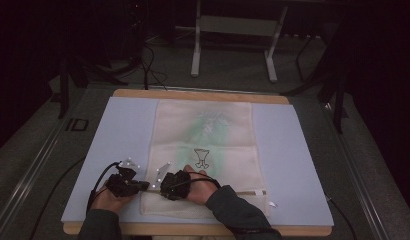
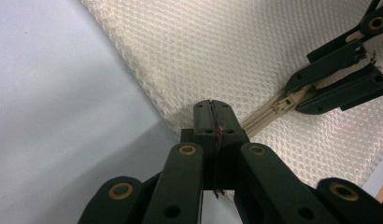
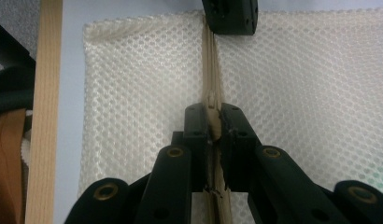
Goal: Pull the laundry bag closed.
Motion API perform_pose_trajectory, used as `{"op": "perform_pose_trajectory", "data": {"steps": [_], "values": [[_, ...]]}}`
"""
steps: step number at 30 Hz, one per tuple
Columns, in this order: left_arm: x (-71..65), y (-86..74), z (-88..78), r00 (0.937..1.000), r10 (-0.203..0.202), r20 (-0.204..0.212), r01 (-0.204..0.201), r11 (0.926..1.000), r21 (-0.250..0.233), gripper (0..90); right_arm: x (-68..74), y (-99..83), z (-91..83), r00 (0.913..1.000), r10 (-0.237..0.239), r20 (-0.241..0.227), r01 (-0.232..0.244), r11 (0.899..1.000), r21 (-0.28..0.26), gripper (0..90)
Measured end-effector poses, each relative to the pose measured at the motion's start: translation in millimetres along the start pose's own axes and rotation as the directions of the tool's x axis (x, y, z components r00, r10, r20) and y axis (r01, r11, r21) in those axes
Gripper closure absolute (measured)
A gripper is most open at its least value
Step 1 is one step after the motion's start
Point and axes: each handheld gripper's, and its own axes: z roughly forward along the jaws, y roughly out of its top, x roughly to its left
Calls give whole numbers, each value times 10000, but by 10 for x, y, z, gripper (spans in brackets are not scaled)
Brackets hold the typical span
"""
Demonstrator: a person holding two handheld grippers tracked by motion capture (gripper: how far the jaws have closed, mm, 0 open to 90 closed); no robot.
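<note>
We see a cream mesh laundry bag point(image 1: 205, 150) lying flat on a pale blue mat point(image 1: 108, 145) that covers a wooden worktop point(image 1: 198, 93). The bag sits in the middle of the mat, its long side running from near to far, with a faint green print and a small dark drawing on its face. A zipper point(image 3: 213, 74) runs left to right across the bag close to its near edge.

Both hands work at the near left corner of the bag. The left gripper point(image 1: 143, 186) sits at the bag's left edge, where the zipper ends; in the left gripper view its jaws are closed tight on the mesh at that edge, with no gap between them. The right gripper point(image 1: 160, 187) is just to the right of it, over the zipper line, and the two tips are very near each other. In the right gripper view its jaws are pressed together on the zipper pull point(image 3: 214, 128), which shows as a tan piece pinched between the black tips. The zipper tape runs straight on from there to the other gripper's tip at the top of that view.

Beyond the worktop we see a grey floor and the white legs of a stand point(image 1: 233, 50).
</note>
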Motion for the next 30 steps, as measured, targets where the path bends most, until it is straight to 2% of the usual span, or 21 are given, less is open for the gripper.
{"op": "perform_pose_trajectory", "data": {"steps": [30], "values": [[11,0,-2,10000,-40,69,40,10000,27,900,10,-239,-163,9999,69,100,-72,9997,251,823]]}}
